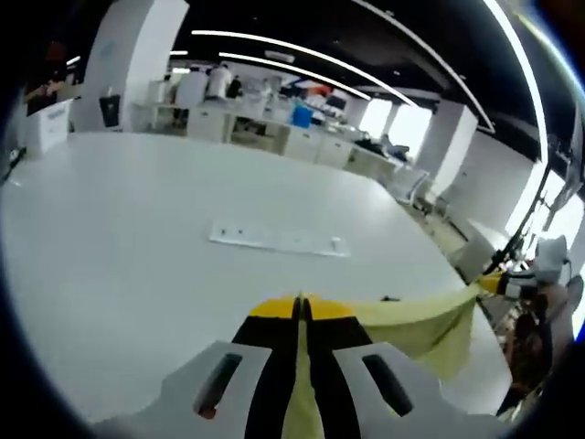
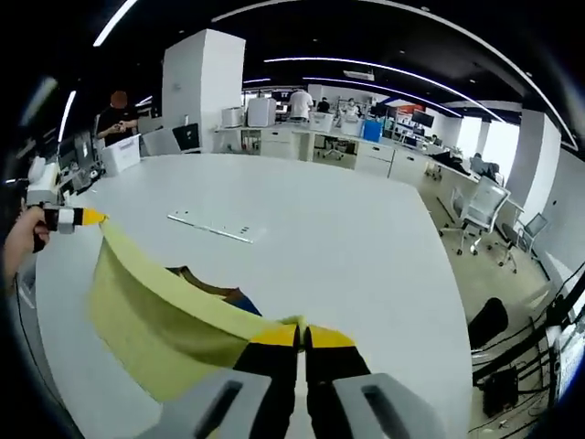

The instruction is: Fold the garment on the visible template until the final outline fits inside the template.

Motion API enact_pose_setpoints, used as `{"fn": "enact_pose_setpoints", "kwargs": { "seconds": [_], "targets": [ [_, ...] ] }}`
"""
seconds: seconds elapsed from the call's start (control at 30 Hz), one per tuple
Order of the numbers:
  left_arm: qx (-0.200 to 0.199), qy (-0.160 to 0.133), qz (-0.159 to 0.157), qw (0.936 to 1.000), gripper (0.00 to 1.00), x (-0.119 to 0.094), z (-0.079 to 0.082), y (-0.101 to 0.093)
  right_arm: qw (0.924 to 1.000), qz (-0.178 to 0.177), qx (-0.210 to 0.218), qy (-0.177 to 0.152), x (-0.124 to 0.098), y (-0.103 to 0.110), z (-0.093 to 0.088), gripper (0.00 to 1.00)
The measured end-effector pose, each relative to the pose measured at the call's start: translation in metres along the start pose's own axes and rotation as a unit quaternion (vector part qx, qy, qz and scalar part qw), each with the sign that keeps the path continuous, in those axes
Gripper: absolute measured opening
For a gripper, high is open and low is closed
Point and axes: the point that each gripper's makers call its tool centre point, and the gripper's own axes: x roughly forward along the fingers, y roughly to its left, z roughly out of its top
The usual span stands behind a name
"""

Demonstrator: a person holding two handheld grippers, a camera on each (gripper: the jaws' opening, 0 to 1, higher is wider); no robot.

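Observation:
A pale yellow garment [image 1: 422, 322] hangs stretched in the air between my two grippers, above a large white table [image 1: 128, 238]. My left gripper [image 1: 300, 309] is shut on one edge of the cloth. At the right of the left gripper view, my right gripper [image 1: 523, 283] pinches the far end. In the right gripper view the garment [image 2: 151, 311] sags in a wide band, with a dark printed patch [image 2: 208, 283] showing on its inner side. My right gripper [image 2: 302, 335] is shut on the cloth. A hand at the left holds my left gripper [image 2: 71, 217], which is closed on the opposite corner.
A long white strip with small holes [image 1: 279, 240] [image 2: 212, 227] lies flat on the table beyond the garment. Office chairs [image 2: 480, 212] stand off the table's right edge. Desks, a white pillar [image 2: 203, 87] and a person [image 2: 115, 114] are in the background.

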Motion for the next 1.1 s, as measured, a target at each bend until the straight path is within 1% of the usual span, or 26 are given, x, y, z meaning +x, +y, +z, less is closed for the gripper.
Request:
{"fn": "enact_pose_setpoints", "kwargs": {
  "seconds": [0.1, 0.17, 0.2, 0.27, 0.3, 0.37, 0.57, 0.63, 0.7, 0.93, 1.03, 1.1],
  "targets": [
    [0.014, 0.007, 0.019, 0.9997, 0.00, 0.017, -0.008, 0.009, 0.9999, -0.004, 0.011, 0.007, 0.016, -0.001, -0.004, 0.00],
    [0.006, 0.008, 0.022, 0.9997, 0.00, 0.025, -0.013, 0.014, 0.9998, -0.004, 0.018, 0.007, 0.024, -0.002, -0.004, 0.00],
    [0.002, 0.011, 0.028, 0.9995, 0.00, 0.028, -0.017, 0.017, 0.9995, -0.002, 0.029, 0.009, 0.030, -0.002, -0.005, 0.00],
    [-0.001, 0.009, 0.036, 0.9993, 0.00, 0.034, -0.020, 0.022, 0.9994, -0.008, 0.031, 0.013, 0.040, -0.004, -0.008, 0.00],
    [-0.011, 0.014, 0.037, 0.9991, 0.00, 0.037, -0.025, 0.024, 0.9993, -0.010, 0.032, 0.015, 0.043, -0.005, -0.009, 0.00],
    [-0.017, 0.012, 0.038, 0.9991, 0.00, 0.043, -0.028, 0.026, 0.9990, -0.012, 0.039, 0.021, 0.052, -0.006, -0.014, 0.00],
    [-0.027, 0.020, 0.047, 0.9983, 0.00, 0.058, -0.043, 0.035, 0.9978, -0.014, 0.050, 0.040, 0.078, -0.008, -0.030, 0.00],
    [-0.031, 0.027, 0.058, 0.9975, 0.00, 0.063, -0.050, 0.041, 0.9977, -0.012, 0.051, 0.043, 0.086, -0.008, -0.034, 0.00],
    [-0.025, 0.033, 0.066, 0.9969, 0.00, 0.066, -0.055, 0.043, 0.9973, -0.010, 0.053, 0.050, 0.092, -0.007, -0.039, 0.00],
    [-0.028, 0.038, 0.079, 0.9958, 0.00, 0.073, -0.066, 0.050, 0.9961, -0.009, 0.060, 0.063, 0.101, -0.008, -0.052, 0.00],
    [-0.025, 0.043, 0.083, 0.9953, 0.00, 0.074, -0.070, 0.051, 0.9954, -0.006, 0.068, 0.067, 0.102, -0.008, -0.056, 0.00],
    [-0.025, 0.046, 0.086, 0.9949, 0.00, 0.075, -0.072, 0.051, 0.9954, -0.005, 0.069, 0.067, 0.102, -0.008, -0.056, 0.00]
  ]
}}
